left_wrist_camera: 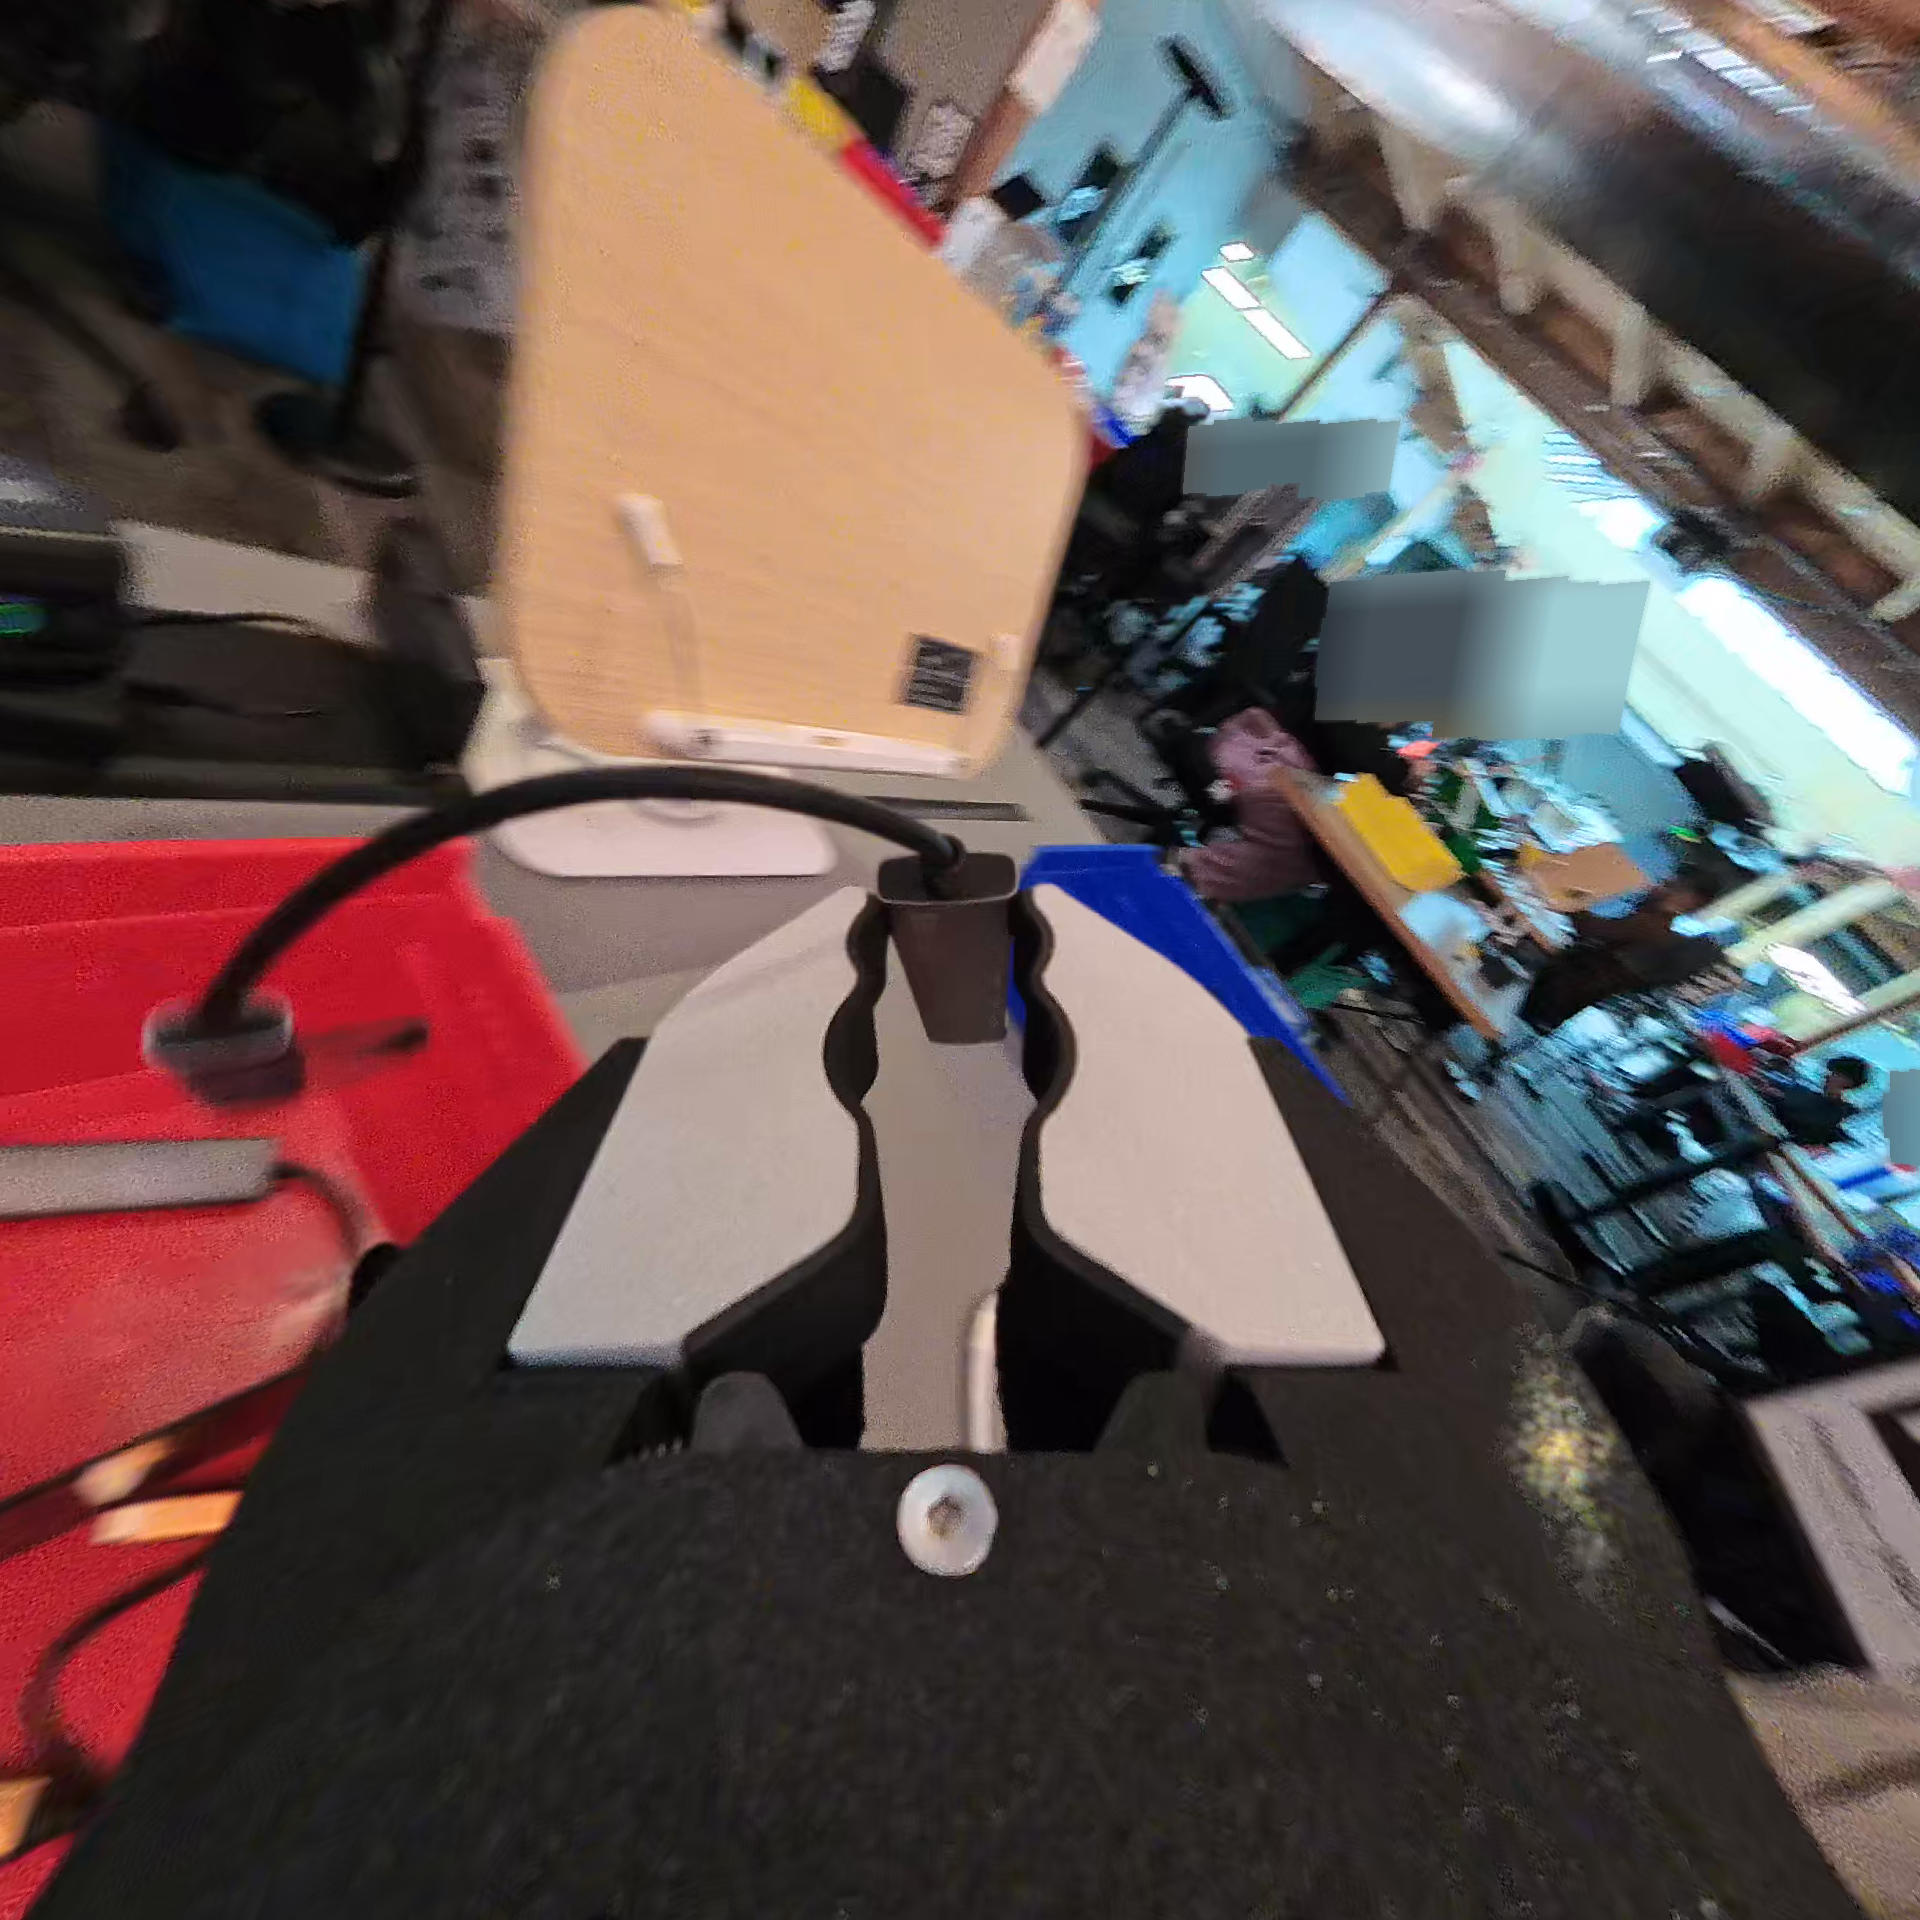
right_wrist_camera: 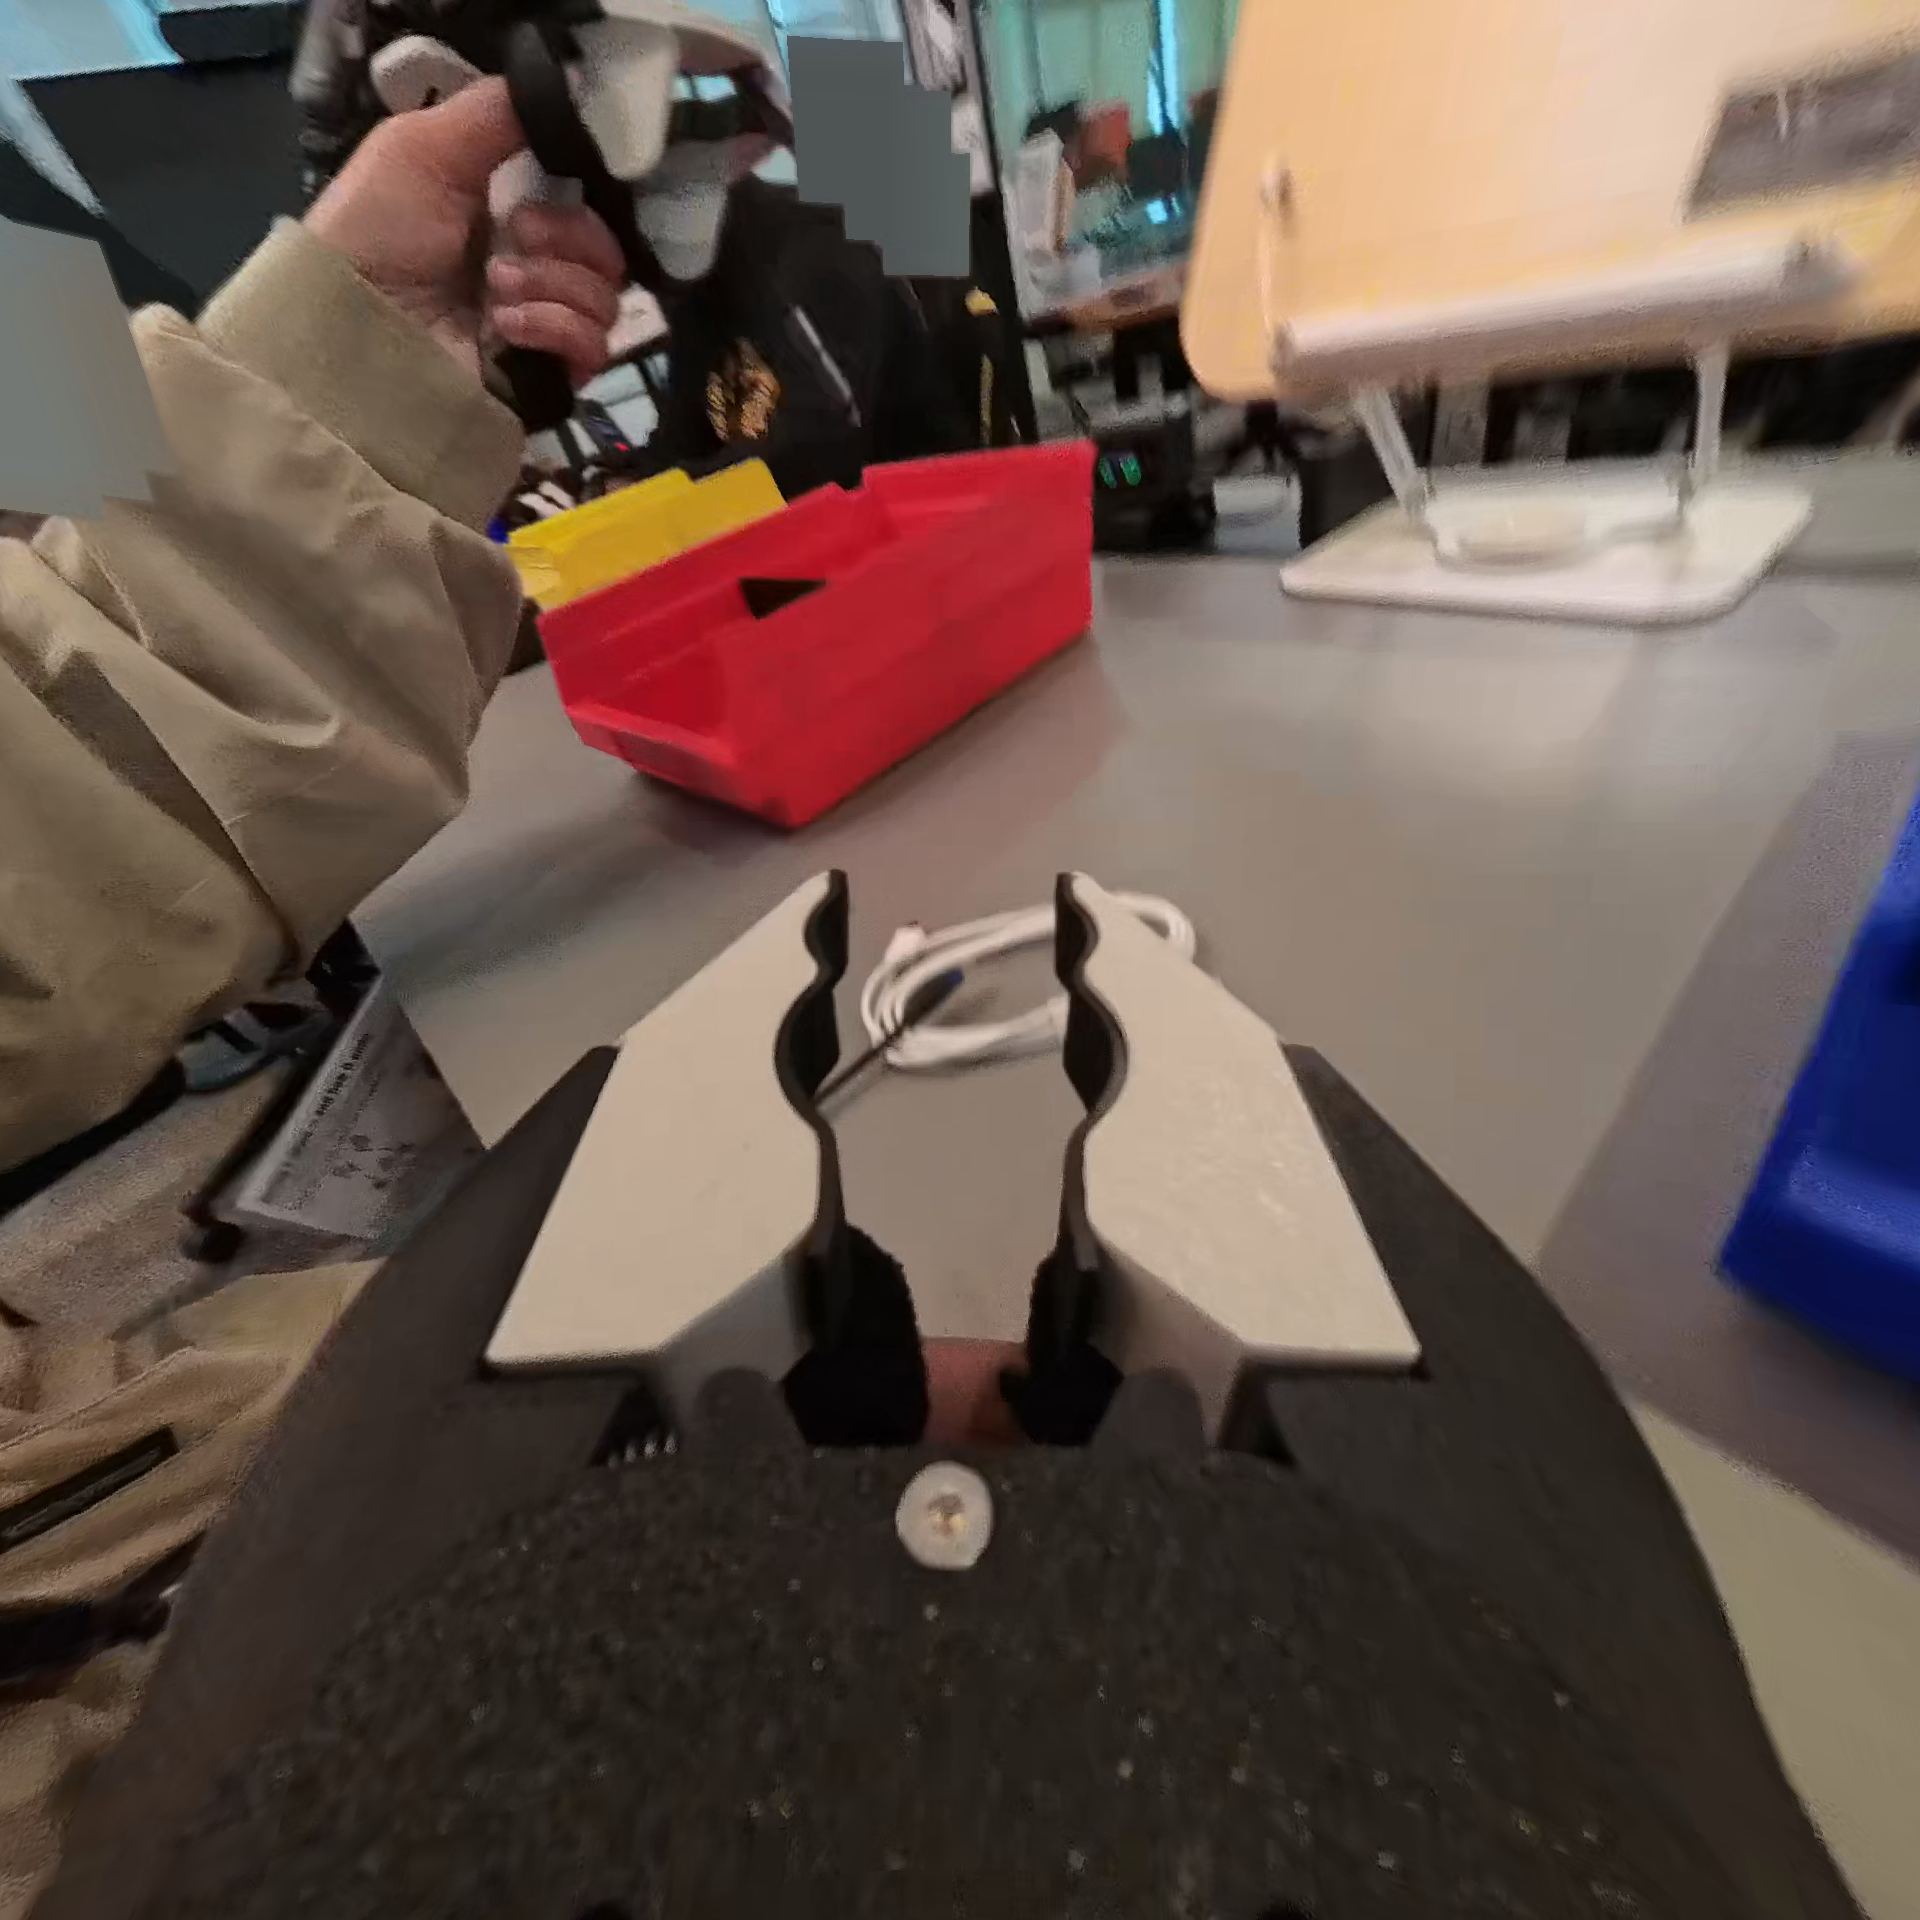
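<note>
Left gripper (left_wrist_camera: 945,935), wrist view: jaws drawn close and pinching a dark plug (left_wrist_camera: 951,961) near the fingertips. The plug stands roughly upright in the grip, its top level with the tips. A black cable (left_wrist_camera: 582,805) leaves the top of the plug, arches to the left and ends in a dark, blurred connector (left_wrist_camera: 223,1044) hanging over a red bin (left_wrist_camera: 260,935). Inside the bin lie a grey flat bar (left_wrist_camera: 135,1174) and other dark leads with copper-coloured ends; detail is blurred. A blue bin (left_wrist_camera: 1153,914) shows just past the right fingertip. Beyond the tips stands a tilted wooden board (left_wrist_camera: 769,416) on a white stand (left_wrist_camera: 665,842), resting on a grey table (left_wrist_camera: 644,935).

Right gripper (right_wrist_camera: 951,914), wrist view: jaws spread apart, holding nothing and touching nothing. A coiled white cable (right_wrist_camera: 977,987) lies on the grey table (right_wrist_camera: 1351,831) below and between the fingertips; whether the tips reach it cannot be told. Farther off, the red bin (right_wrist_camera: 831,665) sits on the table with a yellow bin (right_wrist_camera: 644,530) behind it. The blue bin (right_wrist_camera: 1849,1195) is at the right edge, the board (right_wrist_camera: 1455,156) and white stand (right_wrist_camera: 1548,561) at upper right. At upper left a hand (right_wrist_camera: 447,229) in a beige sleeve (right_wrist_camera: 239,623) holds the other gripper raised.
</note>
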Demonstrator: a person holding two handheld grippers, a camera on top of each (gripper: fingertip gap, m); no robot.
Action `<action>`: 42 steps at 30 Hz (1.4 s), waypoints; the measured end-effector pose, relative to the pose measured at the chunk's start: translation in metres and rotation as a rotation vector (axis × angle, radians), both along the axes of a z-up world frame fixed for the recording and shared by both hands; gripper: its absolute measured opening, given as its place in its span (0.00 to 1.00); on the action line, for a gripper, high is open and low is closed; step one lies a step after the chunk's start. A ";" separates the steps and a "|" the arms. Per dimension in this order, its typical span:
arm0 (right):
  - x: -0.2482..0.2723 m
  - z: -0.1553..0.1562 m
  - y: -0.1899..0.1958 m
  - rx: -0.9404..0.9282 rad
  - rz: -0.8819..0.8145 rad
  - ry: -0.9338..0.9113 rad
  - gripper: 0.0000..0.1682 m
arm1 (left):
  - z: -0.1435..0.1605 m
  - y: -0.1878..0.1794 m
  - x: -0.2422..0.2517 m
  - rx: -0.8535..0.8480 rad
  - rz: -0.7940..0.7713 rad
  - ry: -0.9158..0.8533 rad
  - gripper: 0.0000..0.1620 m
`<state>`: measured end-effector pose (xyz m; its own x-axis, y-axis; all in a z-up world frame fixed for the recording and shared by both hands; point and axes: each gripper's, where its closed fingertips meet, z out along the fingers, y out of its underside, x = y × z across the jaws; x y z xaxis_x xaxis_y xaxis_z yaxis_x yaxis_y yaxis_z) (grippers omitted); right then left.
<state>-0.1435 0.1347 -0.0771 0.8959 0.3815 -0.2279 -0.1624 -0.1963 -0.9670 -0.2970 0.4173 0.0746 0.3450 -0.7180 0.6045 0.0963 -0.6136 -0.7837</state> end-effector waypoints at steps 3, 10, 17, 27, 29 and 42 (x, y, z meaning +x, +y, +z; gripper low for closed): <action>-0.021 0.040 0.008 0.164 0.048 -0.124 0.24 | 0.023 -0.069 0.018 0.002 -0.144 -0.118 0.14; -0.057 0.084 0.027 0.393 0.089 -0.283 0.24 | -0.009 -0.201 0.067 -0.032 -0.428 -0.226 0.14; -0.051 0.070 0.018 0.438 0.029 -0.379 0.06 | -0.057 -0.246 0.082 -0.089 -0.473 -0.227 0.14; -0.042 0.080 -0.018 0.450 0.227 -0.028 0.05 | -0.069 -0.294 0.084 0.418 -0.712 -0.202 0.34; -0.051 0.086 -0.028 0.452 0.318 0.024 0.04 | -0.072 -0.309 0.081 0.478 -0.779 -0.232 0.32; -0.094 0.042 -0.042 0.289 0.568 -0.100 0.05 | -0.090 -0.339 0.073 0.612 -0.921 -0.214 0.06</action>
<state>-0.2371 0.0932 -0.0354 0.5478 0.8361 0.0294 -0.0156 0.0453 -0.9989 -0.2239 0.0786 -0.0153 -0.5385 -0.8414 0.0462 -0.0263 -0.0380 -0.9989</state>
